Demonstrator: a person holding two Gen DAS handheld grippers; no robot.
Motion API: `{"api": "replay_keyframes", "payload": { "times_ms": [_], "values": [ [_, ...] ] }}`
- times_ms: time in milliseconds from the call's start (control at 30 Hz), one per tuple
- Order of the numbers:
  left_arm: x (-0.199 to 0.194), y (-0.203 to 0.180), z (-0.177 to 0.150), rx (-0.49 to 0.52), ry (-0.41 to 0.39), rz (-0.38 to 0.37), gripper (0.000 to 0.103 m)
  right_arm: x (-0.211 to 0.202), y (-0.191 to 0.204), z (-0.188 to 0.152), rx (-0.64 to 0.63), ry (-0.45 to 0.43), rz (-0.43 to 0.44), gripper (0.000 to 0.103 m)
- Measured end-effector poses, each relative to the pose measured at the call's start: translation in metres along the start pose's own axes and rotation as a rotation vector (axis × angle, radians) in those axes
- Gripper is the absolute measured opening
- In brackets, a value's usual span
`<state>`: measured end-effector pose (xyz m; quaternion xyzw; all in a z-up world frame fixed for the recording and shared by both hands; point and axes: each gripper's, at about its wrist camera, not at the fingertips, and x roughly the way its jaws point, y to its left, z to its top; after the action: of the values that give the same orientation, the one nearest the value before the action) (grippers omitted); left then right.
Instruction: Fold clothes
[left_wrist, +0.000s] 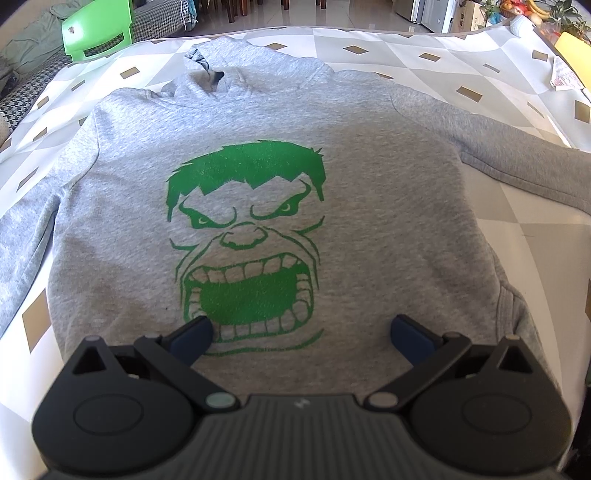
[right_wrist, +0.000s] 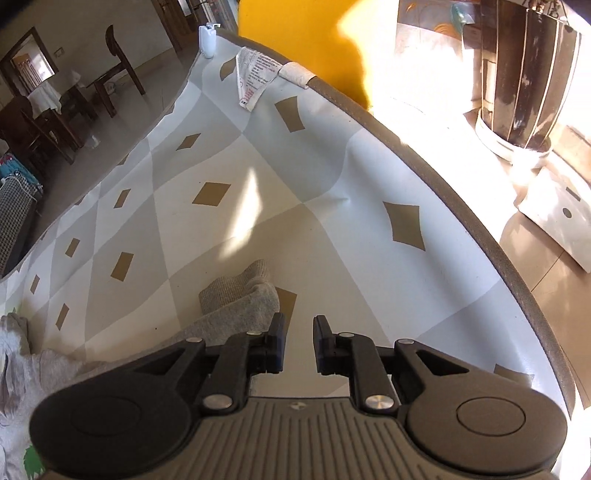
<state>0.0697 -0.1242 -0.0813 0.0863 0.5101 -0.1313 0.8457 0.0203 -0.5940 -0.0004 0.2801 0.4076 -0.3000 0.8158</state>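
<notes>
Grey hoodie (left_wrist: 280, 177) flat beneath open left gripper (left_wrist: 301, 332), sleeve cuff (right_wrist: 240, 291) just beside right gripper (right_wrist: 299, 343)

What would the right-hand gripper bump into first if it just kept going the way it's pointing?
Probably the bare tablecloth. The right gripper tilts down at the table, nothing between its jaws; the grey sleeve cuff lies just left of that line, though depth is unclear.

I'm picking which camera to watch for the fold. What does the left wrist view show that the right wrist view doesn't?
Only the left wrist view: the hoodie's whole front, its green face print, its hood, a green chair, and the left gripper open above the print.
Only the right wrist view: the sleeve cuff, and the right gripper, narrowly open, holding nothing.
Both: the diamond-patterned table cover and the printed leaflet.
</notes>
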Motion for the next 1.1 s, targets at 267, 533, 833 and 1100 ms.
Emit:
{"api": "replay_keyframes", "payload": {
  "times_ms": [267,533,833,1100],
  "values": [
    [-0.001,-0.001,0.000,-0.002,-0.004,0.002,0.103,0.015,-0.013,0.001,0.117,0.020,0.051,0.026],
    [0.000,-0.001,0.000,-0.007,-0.003,0.004,0.103,0.030,0.011,-0.005,0.017,0.055,0.072,0.028],
    [-0.001,-0.002,-0.001,-0.011,-0.005,0.006,0.103,0.031,0.056,-0.019,-0.153,0.077,0.234,0.033],
    [-0.002,-0.003,-0.002,-0.010,-0.010,0.006,0.103,0.037,0.086,-0.039,-0.323,0.145,0.289,0.036]
  ]
}}
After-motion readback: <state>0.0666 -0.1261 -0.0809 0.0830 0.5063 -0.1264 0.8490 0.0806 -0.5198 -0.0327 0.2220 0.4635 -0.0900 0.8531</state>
